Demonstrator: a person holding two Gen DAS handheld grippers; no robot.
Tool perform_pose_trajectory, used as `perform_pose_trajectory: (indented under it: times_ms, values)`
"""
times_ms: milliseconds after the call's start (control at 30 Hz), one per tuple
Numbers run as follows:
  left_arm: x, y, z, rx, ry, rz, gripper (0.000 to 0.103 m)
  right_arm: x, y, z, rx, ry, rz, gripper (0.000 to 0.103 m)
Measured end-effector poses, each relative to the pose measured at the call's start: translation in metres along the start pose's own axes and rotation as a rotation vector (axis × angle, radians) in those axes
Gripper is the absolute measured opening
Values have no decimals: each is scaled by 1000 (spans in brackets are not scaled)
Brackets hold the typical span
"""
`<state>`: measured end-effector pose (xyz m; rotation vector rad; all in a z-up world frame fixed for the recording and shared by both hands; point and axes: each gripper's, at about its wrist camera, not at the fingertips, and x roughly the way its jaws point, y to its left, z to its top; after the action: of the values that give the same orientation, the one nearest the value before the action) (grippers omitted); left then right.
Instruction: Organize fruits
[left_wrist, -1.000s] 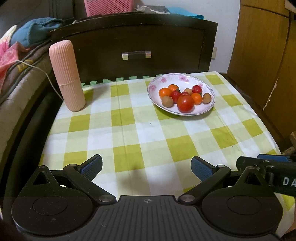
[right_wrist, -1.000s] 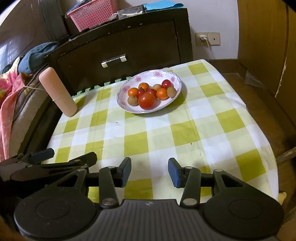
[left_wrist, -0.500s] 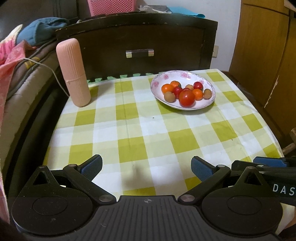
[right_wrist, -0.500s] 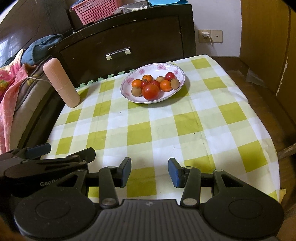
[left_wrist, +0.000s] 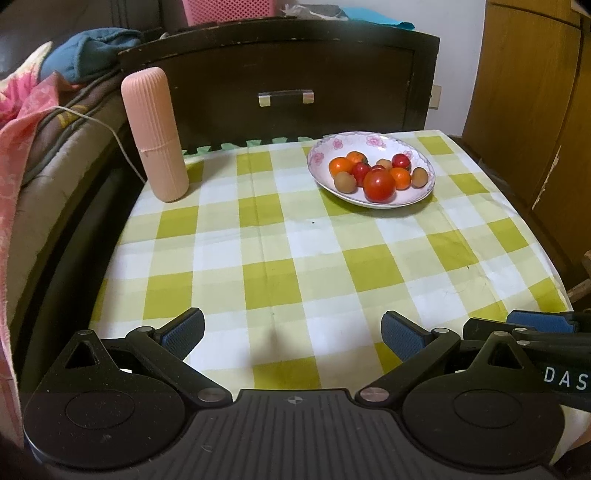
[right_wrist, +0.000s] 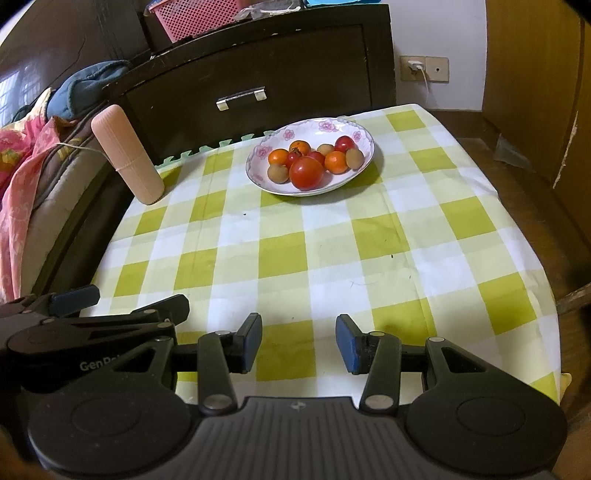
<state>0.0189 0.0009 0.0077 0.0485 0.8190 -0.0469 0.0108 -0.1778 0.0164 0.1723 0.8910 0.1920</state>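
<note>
At the far left, a bed (left_wrist: 48, 155) runs along the bench (left_wrist: 295, 236) edge. A pink tube (left_wrist: 155, 133) stands upright near the back left corner of the cloth. From the tube to the near edge the checked cloth is bare, so there is lots of open room in the middle. The plate (left_wrist: 371, 201) sits near the back edge, right of middle, with the fruits (left_wrist: 378, 184) piled inside it. A dark cabinet (left_wrist: 288, 74) rises just behind the bench. To the right the cloth drops off beside a wooden wall (left_wrist: 532, 110).

The left gripper (left_wrist: 291, 334) hangs low over the near edge, jaws spread wide and holding nothing. The right gripper (right_wrist: 298, 343) is just beside it, level, jaws spread too but less wide.
</note>
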Motion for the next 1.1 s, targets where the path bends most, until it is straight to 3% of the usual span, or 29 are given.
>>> perform_pose_trajectory:
  times_ms: [1100]
  values:
    - [-1, 2, -5, -3, 12, 10, 102, 2, 3, -3, -6, 16, -2, 42]
